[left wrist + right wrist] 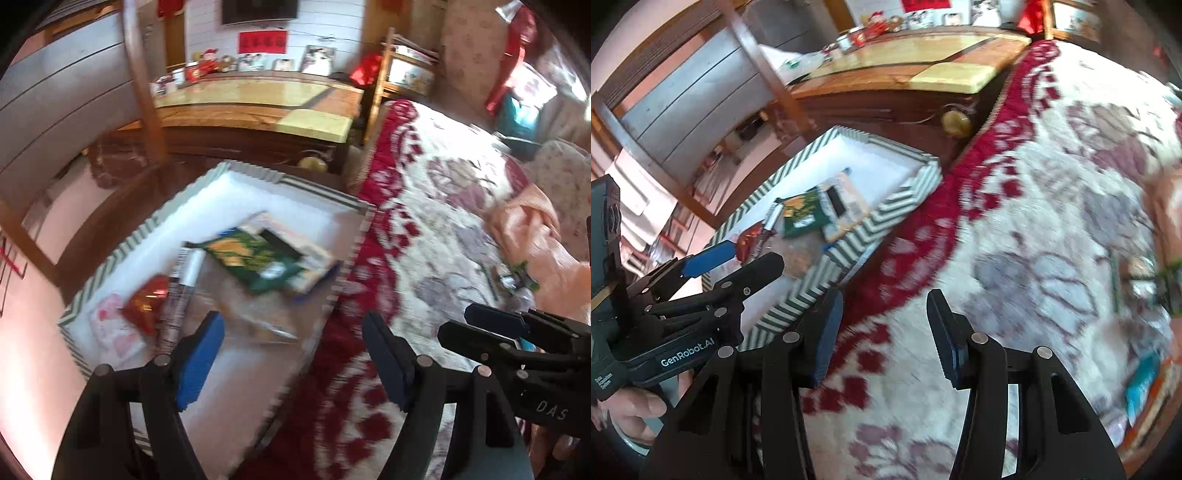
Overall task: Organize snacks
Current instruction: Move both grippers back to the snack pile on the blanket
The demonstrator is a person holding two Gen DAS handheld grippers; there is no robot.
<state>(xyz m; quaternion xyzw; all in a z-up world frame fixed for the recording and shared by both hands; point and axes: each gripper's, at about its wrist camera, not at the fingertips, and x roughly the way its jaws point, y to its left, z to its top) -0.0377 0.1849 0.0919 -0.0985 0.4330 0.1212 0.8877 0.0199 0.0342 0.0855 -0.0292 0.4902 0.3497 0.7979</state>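
Observation:
A green-and-white striped box (122, 251) (886, 218) sits at the bed's left edge. In it lie a green snack bag (255, 264) (803, 216), a red packet (146, 306), a pink packet (114, 328), a silver-striped stick pack (183, 291) and a clear bag (255, 314). My left gripper (291, 354) is open and empty, hovering over the box's near right rim; it also shows in the right wrist view (738, 258). My right gripper (884, 332) is open and empty over the blanket, right of the box; it also shows in the left wrist view (469, 325).
A red-and-white floral blanket (424, 229) (1015, 229) covers the bed. Loose wrappers lie at its right side (513, 280) (1145, 280). A pink cloth (532, 236) lies there too. A wooden cabinet (258, 107) (905, 85) and a chair (144, 92) stand behind the box.

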